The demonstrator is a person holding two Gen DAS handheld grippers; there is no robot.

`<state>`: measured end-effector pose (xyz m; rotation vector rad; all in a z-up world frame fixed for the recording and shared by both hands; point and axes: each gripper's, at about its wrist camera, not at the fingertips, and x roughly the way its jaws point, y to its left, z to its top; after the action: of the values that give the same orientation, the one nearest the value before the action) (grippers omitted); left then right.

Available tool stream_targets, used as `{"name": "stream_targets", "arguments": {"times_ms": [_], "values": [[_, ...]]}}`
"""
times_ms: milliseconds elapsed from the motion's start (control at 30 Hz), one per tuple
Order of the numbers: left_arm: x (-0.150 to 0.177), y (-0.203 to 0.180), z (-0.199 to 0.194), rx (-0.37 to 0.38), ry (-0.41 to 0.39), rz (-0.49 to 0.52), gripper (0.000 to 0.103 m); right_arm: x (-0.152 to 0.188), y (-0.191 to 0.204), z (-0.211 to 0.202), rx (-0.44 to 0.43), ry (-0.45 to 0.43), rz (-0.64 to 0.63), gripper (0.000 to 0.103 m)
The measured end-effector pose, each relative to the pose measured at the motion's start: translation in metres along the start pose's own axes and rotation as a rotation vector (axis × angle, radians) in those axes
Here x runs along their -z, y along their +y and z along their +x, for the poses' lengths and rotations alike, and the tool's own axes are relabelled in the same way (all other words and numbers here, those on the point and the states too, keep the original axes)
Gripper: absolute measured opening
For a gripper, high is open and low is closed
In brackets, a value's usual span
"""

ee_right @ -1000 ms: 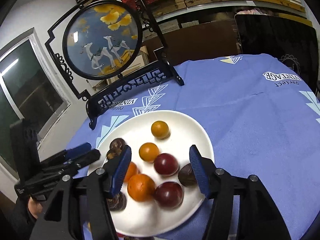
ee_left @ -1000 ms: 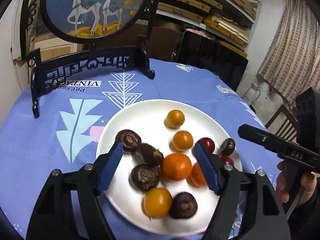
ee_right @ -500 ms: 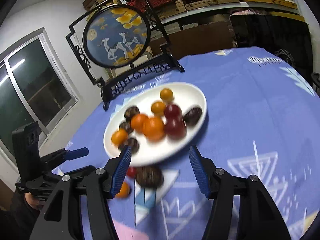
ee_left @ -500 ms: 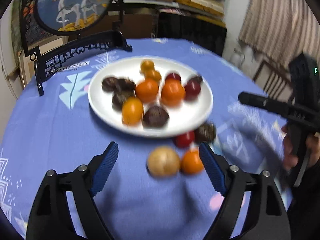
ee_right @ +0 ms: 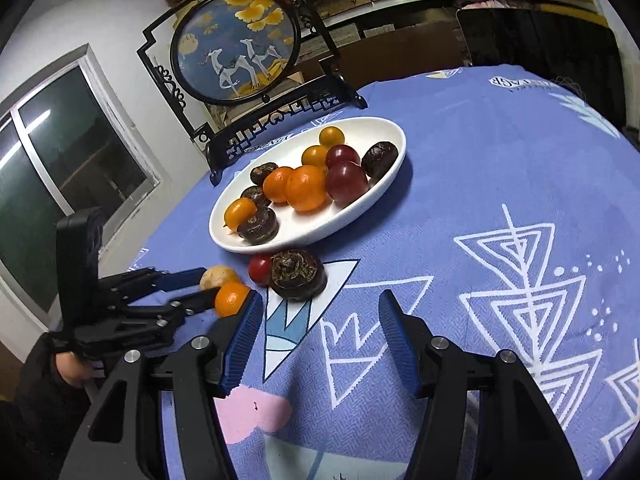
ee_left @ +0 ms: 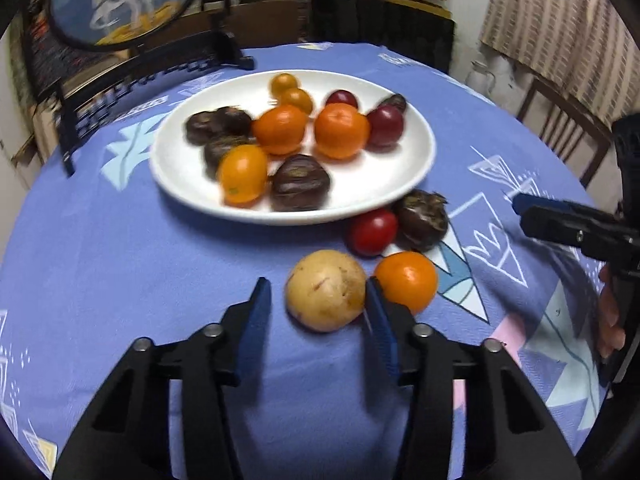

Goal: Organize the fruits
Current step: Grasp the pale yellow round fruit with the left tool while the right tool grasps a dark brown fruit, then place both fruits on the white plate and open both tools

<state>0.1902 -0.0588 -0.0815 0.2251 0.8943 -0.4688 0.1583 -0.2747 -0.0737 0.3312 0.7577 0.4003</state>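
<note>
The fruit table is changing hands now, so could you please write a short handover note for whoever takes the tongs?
Left tongs: have just been closing around the tan fruit, one pad touching, the other apart; not gripped.
Right tongs: open, empty, near the dark fruit.
Loose on the cloth: tan fruit, orange, red fruit, dark fruit.
White plate holds the rest.
Left: plate those four.
</note>
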Motion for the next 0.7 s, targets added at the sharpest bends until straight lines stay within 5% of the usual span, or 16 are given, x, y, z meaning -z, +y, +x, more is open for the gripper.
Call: {"name": "stream_targets", "arguments": {"times_ms": [267,533,700], "values": [[-0.006,0.003,0.01,0.029,0.016,-0.026,0.041,0.0,-0.002,0.002,-0.017,0.015,0.01,0.061],[-0.002,0.035,-0.035,0.066,-0.201,-0.176,0.04,-0.001,0.012,0.012,0.007,0.053,-0.043,0.061],[-0.002,0.042,-0.035,0.087,-0.196,-0.222,0.04,-0.019,0.028,0.031,0.035,0.08,-0.078,0.061]]}}
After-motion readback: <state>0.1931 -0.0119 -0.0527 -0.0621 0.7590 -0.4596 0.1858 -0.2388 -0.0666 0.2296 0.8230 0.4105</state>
